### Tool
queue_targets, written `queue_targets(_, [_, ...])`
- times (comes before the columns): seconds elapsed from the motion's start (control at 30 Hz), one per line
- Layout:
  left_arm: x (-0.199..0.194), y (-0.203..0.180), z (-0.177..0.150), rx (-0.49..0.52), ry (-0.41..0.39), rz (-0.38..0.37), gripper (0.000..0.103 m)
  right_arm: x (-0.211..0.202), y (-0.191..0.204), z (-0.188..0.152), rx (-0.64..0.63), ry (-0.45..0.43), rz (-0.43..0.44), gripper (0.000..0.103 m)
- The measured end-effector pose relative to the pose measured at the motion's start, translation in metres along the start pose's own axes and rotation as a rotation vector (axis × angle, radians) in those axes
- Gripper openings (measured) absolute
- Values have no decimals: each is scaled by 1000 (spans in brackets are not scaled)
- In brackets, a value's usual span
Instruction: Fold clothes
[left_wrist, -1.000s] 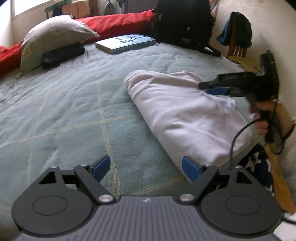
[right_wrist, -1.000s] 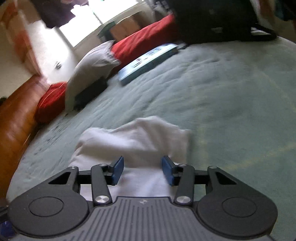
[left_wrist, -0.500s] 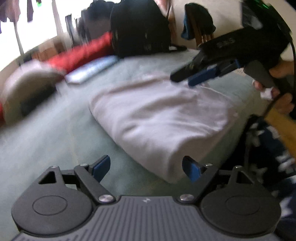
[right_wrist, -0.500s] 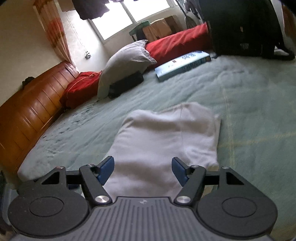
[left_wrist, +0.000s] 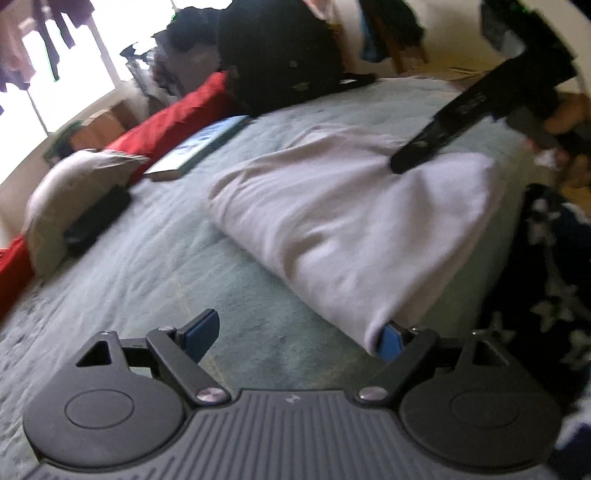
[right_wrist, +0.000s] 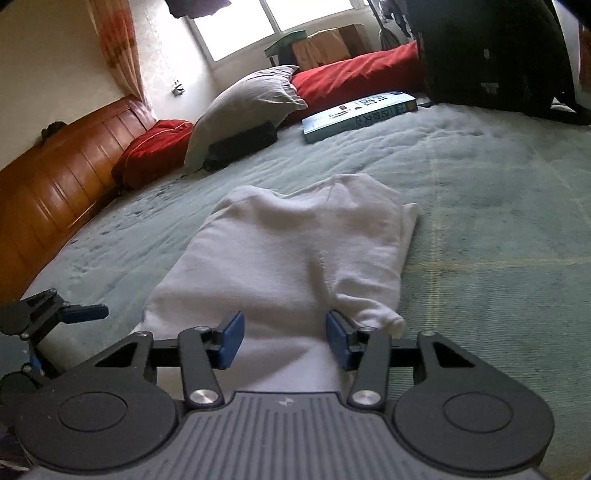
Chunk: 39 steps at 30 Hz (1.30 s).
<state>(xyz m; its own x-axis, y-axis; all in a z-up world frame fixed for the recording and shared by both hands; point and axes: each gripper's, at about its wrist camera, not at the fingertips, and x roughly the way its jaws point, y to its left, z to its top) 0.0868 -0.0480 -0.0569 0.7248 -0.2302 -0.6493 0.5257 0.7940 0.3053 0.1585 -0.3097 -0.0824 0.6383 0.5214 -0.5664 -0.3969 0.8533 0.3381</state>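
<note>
A white, soft-knit garment (right_wrist: 295, 251) lies folded into a thick, rounded oblong on the pale green quilted bed (right_wrist: 498, 221), near the bed's edge. The right tool (right_wrist: 284, 338) hangs over the garment's near end, its blue-padded jaws spread wide with cloth between them but not pinched. The left tool (left_wrist: 295, 338) stands wide too, at the garment's corner, one blue pad touching the fold. Beyond the garment lie a flat blue book (right_wrist: 360, 114) and a crumpled grey pillow (right_wrist: 247, 107).
</note>
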Motion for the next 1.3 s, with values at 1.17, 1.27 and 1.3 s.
queue_targets(1.17, [27,93,66,-279,78,10,91,36,115,-9,-449,105,54,70])
queue_targets(1.27, [24,96,59,-286,85,-13,91,24,104,2,-434,59,16,70])
queue_targets(1.3, [23,97,60,-290,77,-31,91,20,101,6,-429,44,3,70])
